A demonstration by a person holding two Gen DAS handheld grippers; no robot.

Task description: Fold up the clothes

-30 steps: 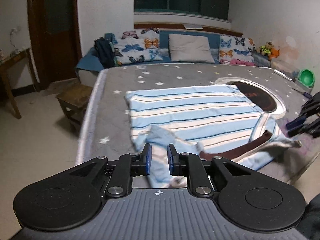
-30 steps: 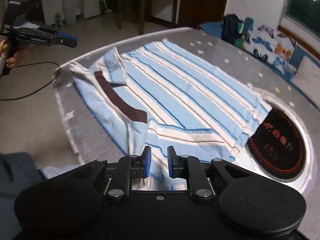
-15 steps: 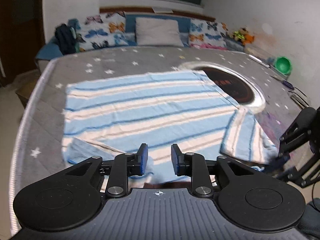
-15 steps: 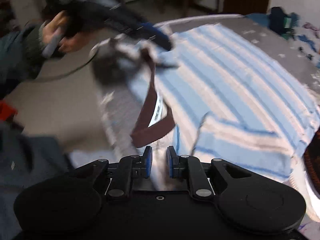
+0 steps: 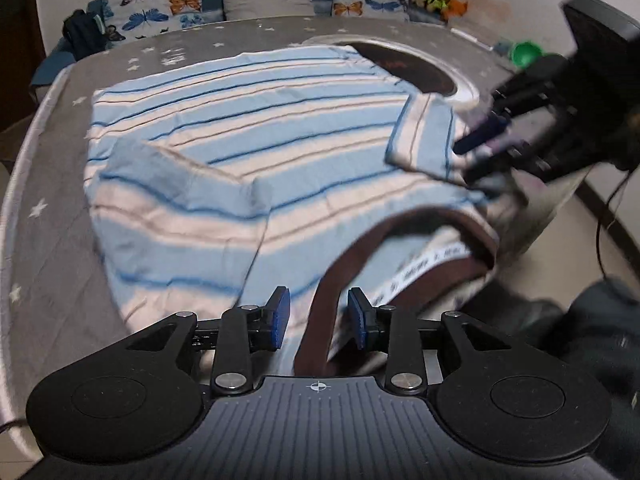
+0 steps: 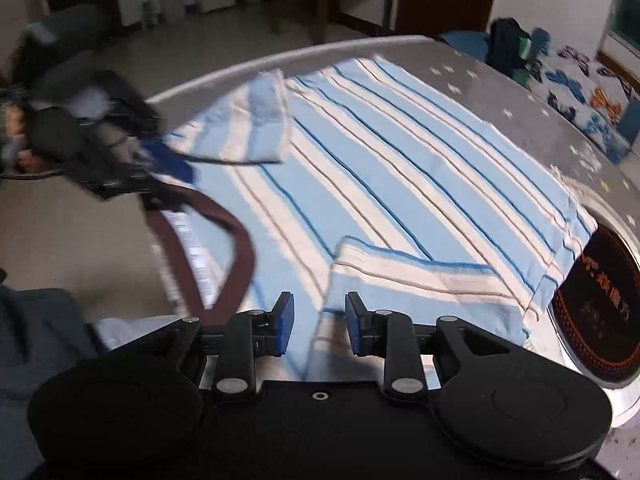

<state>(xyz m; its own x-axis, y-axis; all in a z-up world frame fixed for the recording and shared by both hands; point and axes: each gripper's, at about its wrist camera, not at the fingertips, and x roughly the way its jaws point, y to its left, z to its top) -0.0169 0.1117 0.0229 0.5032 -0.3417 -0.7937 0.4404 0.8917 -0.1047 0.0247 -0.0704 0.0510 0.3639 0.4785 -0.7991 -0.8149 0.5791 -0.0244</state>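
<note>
Striped shirt (image 5: 248, 128) lies spread on the grey star-patterned bed (image 5: 48, 184), collar end toward the person and hem toward the pillows.

Nearest, the brown neckband (image 5: 320, 304) curls up at the bed's edge. It runs between the blue pads of the left gripper (image 5: 318, 316), whose jaws have just been opening and now stand spread with the cloth loose between them, not pinched. In the right wrist view, the right gripper (image 6: 316, 324) has likewise just been opening. Its jaws are apart over the near edge of a turned-in sleeve (image 6: 408, 276), and the pads do not press on it.

Further in, both short sleeves already lie folded over the body of the shirt, one on each side, which I judge to be the first step done. The collar area is rumpled and partly lifted, so it probably needs smoothing.

Beyond that the body is flat, with its stripes straight to the hem. No lengthwise or crosswise fold shows yet, so most of the folding seems to remain.

Farthest, a dark round printed panel (image 5: 404, 68) shows beside the hem, with butterfly-print pillows (image 5: 160, 12) behind.
</note>
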